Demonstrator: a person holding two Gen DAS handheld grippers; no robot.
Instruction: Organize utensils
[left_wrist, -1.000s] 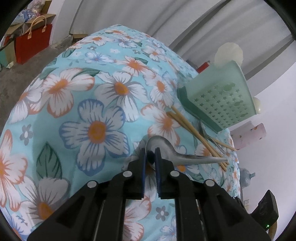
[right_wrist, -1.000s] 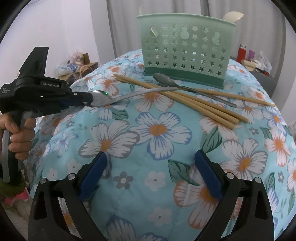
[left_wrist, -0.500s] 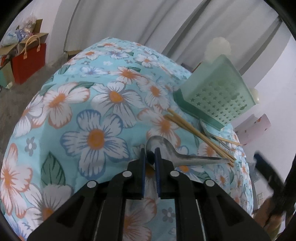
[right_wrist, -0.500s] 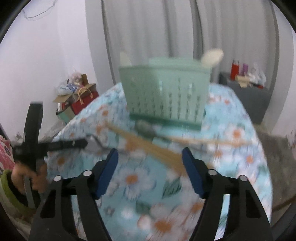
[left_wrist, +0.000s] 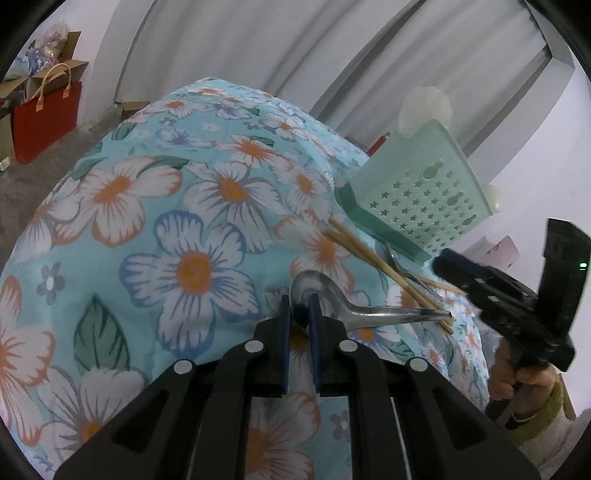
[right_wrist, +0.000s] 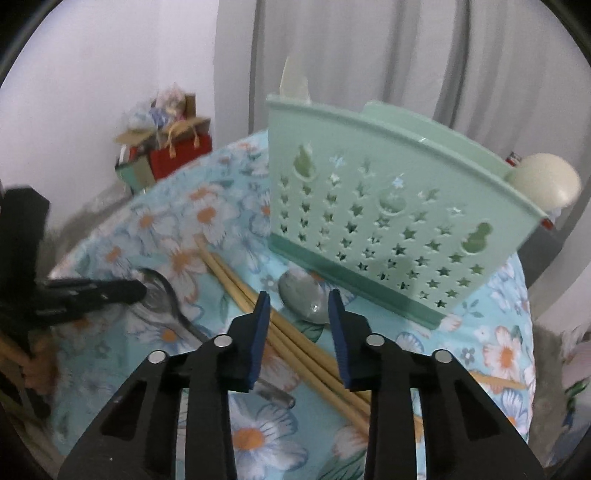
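Observation:
My left gripper (left_wrist: 300, 304) is shut on the bowl of a metal spoon (left_wrist: 373, 314), whose handle points right, just above the floral cloth. In the right wrist view this left gripper (right_wrist: 136, 291) and its spoon (right_wrist: 162, 295) are at the left. My right gripper (right_wrist: 298, 314) hovers over the table with its jaws closing and nothing pressed between them. Beyond its fingertips a second spoon (right_wrist: 303, 297) lies at the foot of the green utensil holder (right_wrist: 388, 221). Wooden chopsticks (right_wrist: 236, 284) lie diagonally beside it. From the left wrist view the holder (left_wrist: 424, 192), chopsticks (left_wrist: 369, 254) and right gripper (left_wrist: 454, 271) are on the right.
The table is round, draped in a blue floral cloth (left_wrist: 192, 266) that falls off at the edges. A red bag (left_wrist: 44, 118) and cardboard boxes stand on the floor at the back left. Pale curtains (right_wrist: 369, 55) hang behind. A hand (left_wrist: 517, 373) holds the right gripper.
My right gripper's jaws have narrowed a lot while it rose and swung in toward the holder and second spoon. It has come into the left wrist view. The left gripper kept its hold on the spoon.

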